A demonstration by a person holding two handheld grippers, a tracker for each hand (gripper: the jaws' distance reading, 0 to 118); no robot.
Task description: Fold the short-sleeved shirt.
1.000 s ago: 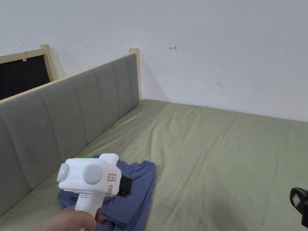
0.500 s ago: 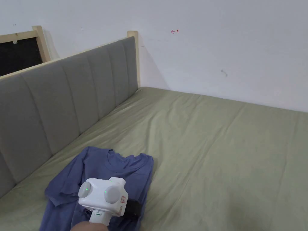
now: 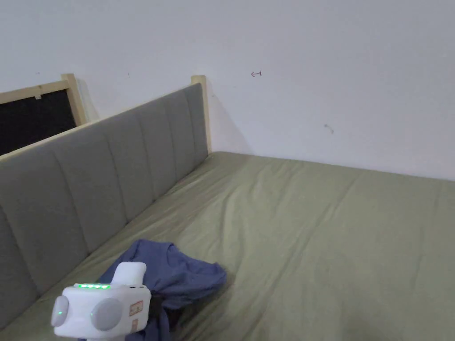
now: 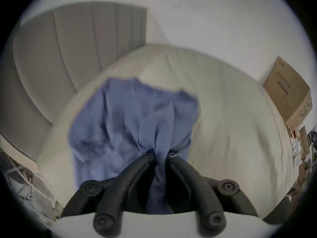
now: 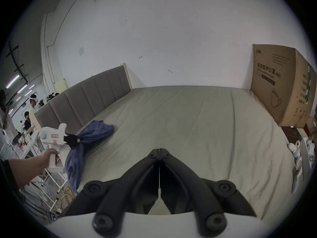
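Left gripper view: blue shirt [image 4: 130,121] is pinched mid-cloth by the left gripper [image 4: 160,153], bunched at the bed's [image 3: 337,248] near edge beside the headboard [image 3: 111,177] | right gripper [image 5: 159,149] is held closed, empty | cloth judged light, limp; shoulders or hem corners judged better holds.

Shirt [image 3: 177,277] on bed [image 3: 320,231] near headboard [image 3: 111,168] at left; part hangs off near edge. Cardboard box [image 5: 281,87] beside bed's far right, against wall [image 3: 311,66].
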